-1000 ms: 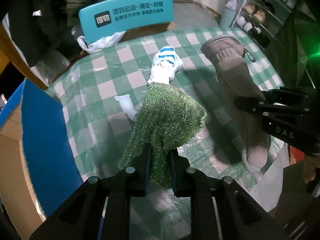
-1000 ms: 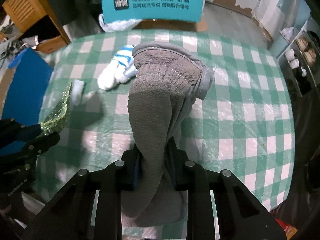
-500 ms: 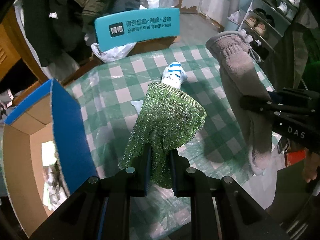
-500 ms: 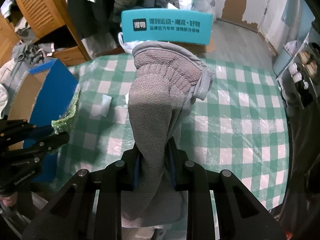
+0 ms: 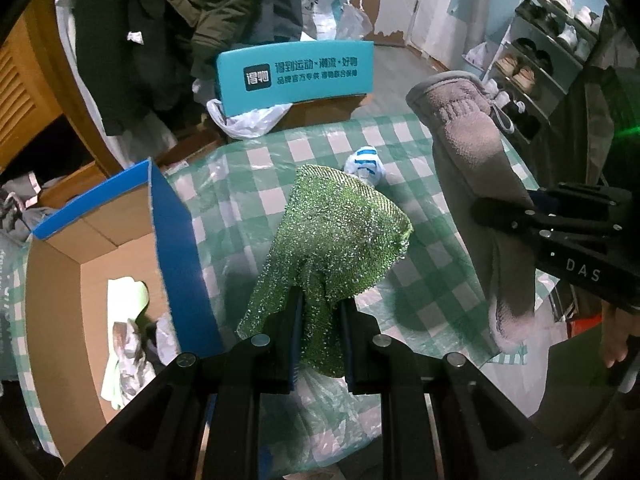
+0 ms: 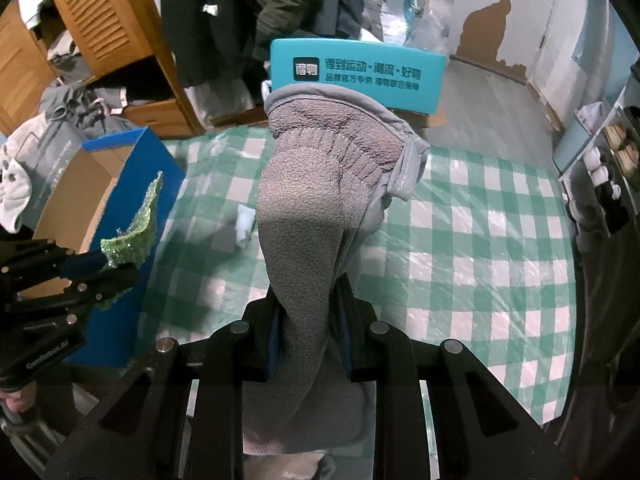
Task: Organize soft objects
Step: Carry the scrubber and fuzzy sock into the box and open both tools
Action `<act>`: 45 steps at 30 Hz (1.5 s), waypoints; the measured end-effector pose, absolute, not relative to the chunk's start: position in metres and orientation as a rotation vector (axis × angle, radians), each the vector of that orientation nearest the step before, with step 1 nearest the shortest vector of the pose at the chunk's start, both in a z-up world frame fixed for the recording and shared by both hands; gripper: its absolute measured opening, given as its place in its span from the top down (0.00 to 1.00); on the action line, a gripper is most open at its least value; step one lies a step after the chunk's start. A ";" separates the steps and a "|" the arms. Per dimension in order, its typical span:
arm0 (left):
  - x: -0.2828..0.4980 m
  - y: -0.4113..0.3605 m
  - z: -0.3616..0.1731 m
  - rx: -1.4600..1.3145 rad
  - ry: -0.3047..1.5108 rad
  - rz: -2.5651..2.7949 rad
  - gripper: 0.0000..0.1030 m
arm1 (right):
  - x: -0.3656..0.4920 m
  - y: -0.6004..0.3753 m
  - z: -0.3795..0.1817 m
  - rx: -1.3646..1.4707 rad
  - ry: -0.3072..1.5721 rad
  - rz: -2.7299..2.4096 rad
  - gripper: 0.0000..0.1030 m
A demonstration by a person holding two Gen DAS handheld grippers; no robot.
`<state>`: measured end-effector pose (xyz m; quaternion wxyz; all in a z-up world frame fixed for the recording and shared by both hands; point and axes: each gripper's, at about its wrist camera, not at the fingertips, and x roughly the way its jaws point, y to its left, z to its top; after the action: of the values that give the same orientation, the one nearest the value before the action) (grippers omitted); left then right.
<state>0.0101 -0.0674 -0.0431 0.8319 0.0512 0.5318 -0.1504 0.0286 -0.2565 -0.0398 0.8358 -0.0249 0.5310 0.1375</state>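
Note:
My left gripper (image 5: 320, 300) is shut on a glittery green cloth (image 5: 340, 232), which hangs above the green-checked table (image 5: 248, 200). My right gripper (image 6: 308, 300) is shut on a grey fleece slipper (image 6: 316, 184), held up over the table; in the left wrist view that slipper (image 5: 476, 176) hangs at the right. A blue-and-white striped sock (image 5: 366, 164) lies on the table behind the cloth. An open cardboard box with blue flaps (image 5: 100, 264) stands at the table's left and holds soft items. In the right wrist view the left gripper (image 6: 106, 268) with the green cloth (image 6: 136, 228) is beside that box (image 6: 124, 184).
A teal box with printed lettering (image 5: 296, 72) stands beyond the table's far edge, with a white plastic bag (image 5: 248, 120) under it. Dark coats (image 5: 192, 20) hang behind. A shoe rack (image 5: 544, 52) is at the right. A small pale cloth (image 6: 245, 226) lies on the table.
Both grippers have risen with their loads, so the table looks farther off. The cardboard box has come into view at the left, with its contents showing.

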 end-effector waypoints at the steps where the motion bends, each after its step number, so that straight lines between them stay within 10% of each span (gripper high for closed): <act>1: 0.010 -0.066 -0.042 0.107 1.125 -0.317 0.84 | 0.028 -0.255 -0.039 -0.054 1.123 0.295 0.79; 45: -0.019 0.079 -0.012 -0.005 1.025 -0.076 0.84 | 0.030 -0.071 0.001 -0.219 1.072 0.548 0.79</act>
<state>-0.0186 0.0787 -0.0120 0.8708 -0.0023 0.4903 -0.0362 0.0299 -0.0715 0.0009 0.8187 -0.1027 0.5030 0.2571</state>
